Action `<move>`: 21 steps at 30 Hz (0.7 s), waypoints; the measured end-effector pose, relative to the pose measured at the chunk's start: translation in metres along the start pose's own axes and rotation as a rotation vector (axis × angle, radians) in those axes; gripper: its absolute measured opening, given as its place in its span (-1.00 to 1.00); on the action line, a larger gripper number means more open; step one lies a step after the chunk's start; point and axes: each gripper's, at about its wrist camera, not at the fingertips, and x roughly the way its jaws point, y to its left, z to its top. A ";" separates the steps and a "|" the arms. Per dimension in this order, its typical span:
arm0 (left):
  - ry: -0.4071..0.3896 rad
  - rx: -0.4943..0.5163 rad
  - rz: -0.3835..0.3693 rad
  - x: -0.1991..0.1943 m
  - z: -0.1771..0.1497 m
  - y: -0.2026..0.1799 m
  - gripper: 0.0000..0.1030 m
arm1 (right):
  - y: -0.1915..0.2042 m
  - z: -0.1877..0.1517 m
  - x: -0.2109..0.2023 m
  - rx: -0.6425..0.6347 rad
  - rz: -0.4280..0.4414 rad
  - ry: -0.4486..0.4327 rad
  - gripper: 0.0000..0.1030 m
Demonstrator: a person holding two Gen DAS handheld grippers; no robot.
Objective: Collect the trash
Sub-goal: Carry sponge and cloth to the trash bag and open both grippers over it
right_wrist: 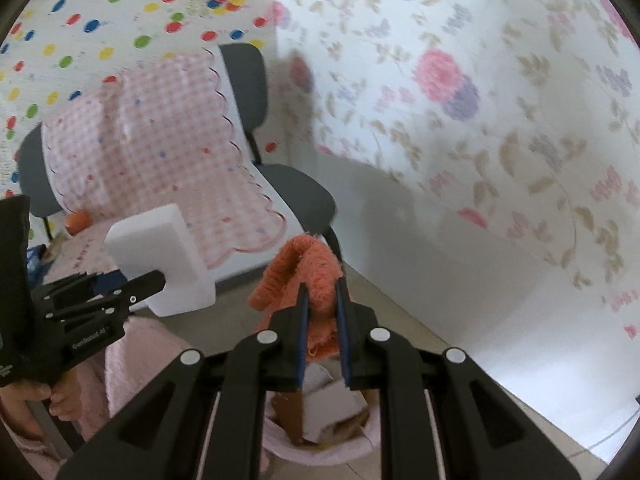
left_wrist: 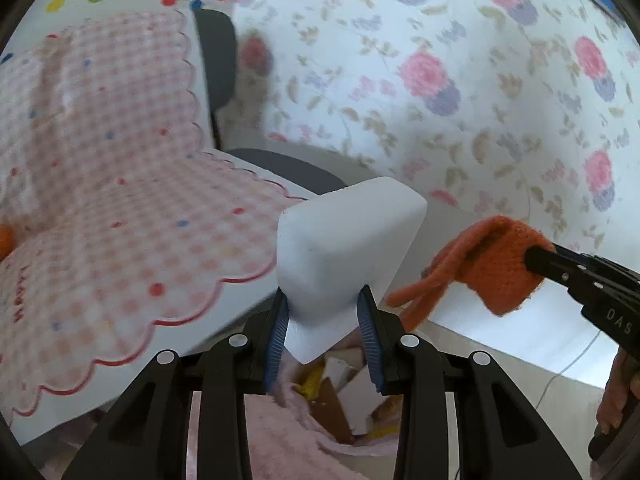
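Your left gripper (left_wrist: 324,312) is clamped on one white foam block (left_wrist: 344,248), a smooth, soft-edged rectangular piece pinched near its lower end between the ribbed blue pads (left_wrist: 280,328), so the block stands up and out beyond the fingertips. Your right gripper (right_wrist: 322,312) is closed on one orange knitted cloth (right_wrist: 304,272), fuzzy and limp, folded over the narrow gap between the jaws with loose strands hanging down. From the left wrist camera the same cloth sits to the right of the block, apart from it.

Both items hang above one pink, fluffy-walled basket (right_wrist: 280,444), which stands on the floor below your grippers. Inside it you can see several scraps: white card or foam pieces, brown cardboard (left_wrist: 332,408), and something yellow; the exact count cannot be told.

Beyond it stands one dark grey chair (right_wrist: 296,192) with a pink gingham, scallop-edged cloth (right_wrist: 160,144) draped over its back and seat. A small round orange object (right_wrist: 78,222) lies at the cloth's left edge. One floral sheet (right_wrist: 480,100) and one dotted sheet (right_wrist: 100,8) cover the walls.
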 end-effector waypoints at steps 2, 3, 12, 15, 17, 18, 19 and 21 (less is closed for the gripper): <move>0.019 0.010 -0.019 0.009 -0.001 -0.007 -0.30 | -0.006 -0.006 0.003 0.006 -0.009 0.018 -0.75; 0.030 0.012 -0.025 0.014 -0.002 -0.010 -0.30 | -0.008 -0.009 0.006 0.005 -0.011 0.031 -0.75; 0.114 -0.005 -0.035 0.045 0.005 -0.017 0.03 | -0.018 -0.014 0.033 0.026 0.025 0.091 -0.70; 0.106 -0.035 -0.036 0.043 0.007 -0.012 0.38 | -0.020 -0.012 0.038 0.035 0.053 0.085 -0.51; 0.090 -0.037 -0.037 0.037 0.009 -0.010 0.39 | -0.020 -0.010 0.039 0.041 0.060 0.077 -0.43; 0.083 -0.035 -0.032 0.035 0.010 -0.009 0.39 | -0.019 -0.009 0.038 0.041 0.062 0.071 -0.42; 0.071 -0.033 -0.025 0.031 0.010 -0.008 0.39 | -0.019 -0.007 0.036 0.041 0.063 0.064 -0.42; 0.046 -0.026 -0.010 0.022 0.010 -0.006 0.39 | -0.019 -0.005 0.032 0.041 0.061 0.052 -0.42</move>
